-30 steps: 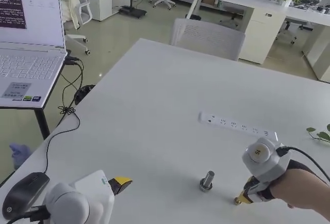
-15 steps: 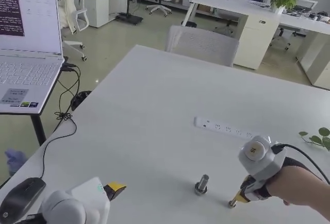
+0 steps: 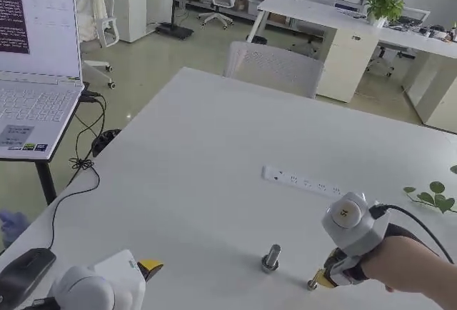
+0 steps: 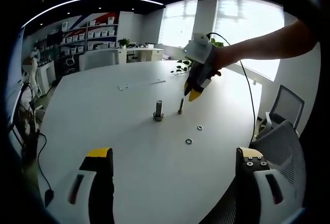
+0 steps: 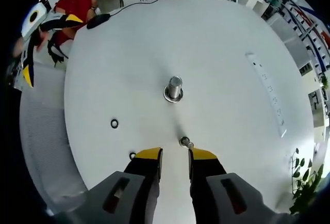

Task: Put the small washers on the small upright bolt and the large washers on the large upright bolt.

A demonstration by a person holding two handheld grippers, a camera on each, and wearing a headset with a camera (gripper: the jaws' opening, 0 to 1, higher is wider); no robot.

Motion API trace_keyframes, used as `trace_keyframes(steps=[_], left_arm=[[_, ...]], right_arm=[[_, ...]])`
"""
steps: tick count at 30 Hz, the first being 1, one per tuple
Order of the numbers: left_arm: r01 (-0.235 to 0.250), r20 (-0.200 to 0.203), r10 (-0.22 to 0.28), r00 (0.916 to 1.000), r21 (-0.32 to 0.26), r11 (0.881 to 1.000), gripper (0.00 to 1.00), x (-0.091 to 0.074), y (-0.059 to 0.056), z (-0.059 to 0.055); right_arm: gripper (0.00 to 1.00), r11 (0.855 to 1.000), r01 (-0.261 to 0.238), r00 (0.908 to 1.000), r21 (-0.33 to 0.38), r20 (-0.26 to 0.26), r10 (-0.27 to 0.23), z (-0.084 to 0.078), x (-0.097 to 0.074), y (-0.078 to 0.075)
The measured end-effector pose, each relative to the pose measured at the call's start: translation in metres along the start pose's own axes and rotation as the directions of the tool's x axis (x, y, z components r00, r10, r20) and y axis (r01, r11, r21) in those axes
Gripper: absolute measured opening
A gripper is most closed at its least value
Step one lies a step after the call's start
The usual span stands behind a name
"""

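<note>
Since a second earlier only the head view had swung, while both grippers kept their places relative to the bolts on the tabletop (image 3: 214,146). At the left, the left gripper (image 4: 174,154), cut off by the head view's lower edge, was held with its jaws wide apart and nothing between them. Ahead of it lay a near washer (image 4: 188,141) and a farther washer (image 4: 199,128), both too small to size, then the large upright bolt (image 3: 270,259) with the small upright bolt (image 3: 312,284) just beside it. At the right, the right gripper (image 5: 175,157) had its jaws slightly apart and bare, just short of the small upright bolt, one jaw tip partly hiding the farther washer.
</note>
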State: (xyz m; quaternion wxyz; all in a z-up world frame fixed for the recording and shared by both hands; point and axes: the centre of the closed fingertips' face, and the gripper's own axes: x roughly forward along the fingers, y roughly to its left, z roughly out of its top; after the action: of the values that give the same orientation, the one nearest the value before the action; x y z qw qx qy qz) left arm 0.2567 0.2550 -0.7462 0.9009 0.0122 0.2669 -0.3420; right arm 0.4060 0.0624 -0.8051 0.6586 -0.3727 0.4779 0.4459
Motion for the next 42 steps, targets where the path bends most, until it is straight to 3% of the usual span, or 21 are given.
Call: trace_keyframes(steps=[10, 24, 34, 42], left_arm=[[-0.002, 0.007, 0.002, 1.0, 0.033, 0.999, 0.99, -0.002, -0.006, 0.003], [-0.004, 0.012, 0.004, 0.9999, 0.015, 1.0, 0.99, -0.001, -0.006, 0.003], [0.004, 0.007, -0.004, 1.0, 0.017, 1.0, 0.98, 0.004, -0.011, 0.0], [0.004, -0.001, -0.004, 1.0, 0.021, 1.0, 0.97, 0.003, -0.011, -0.002]], right_arm=[[0.22, 1.0, -0.021, 0.9998, -0.012, 0.006, 0.021, -0.007, -0.002, 0.025], [0.22, 0.998, -0.056, 0.9984, 0.001, 0.005, 0.056, -0.021, 0.0, 0.056], [0.22, 0.997, -0.072, 0.9974, -0.001, -0.003, 0.072, -0.026, 0.005, 0.071], [0.23, 0.997, -0.078, 0.997, 0.007, 0.0, 0.078, -0.031, 0.013, 0.075]])
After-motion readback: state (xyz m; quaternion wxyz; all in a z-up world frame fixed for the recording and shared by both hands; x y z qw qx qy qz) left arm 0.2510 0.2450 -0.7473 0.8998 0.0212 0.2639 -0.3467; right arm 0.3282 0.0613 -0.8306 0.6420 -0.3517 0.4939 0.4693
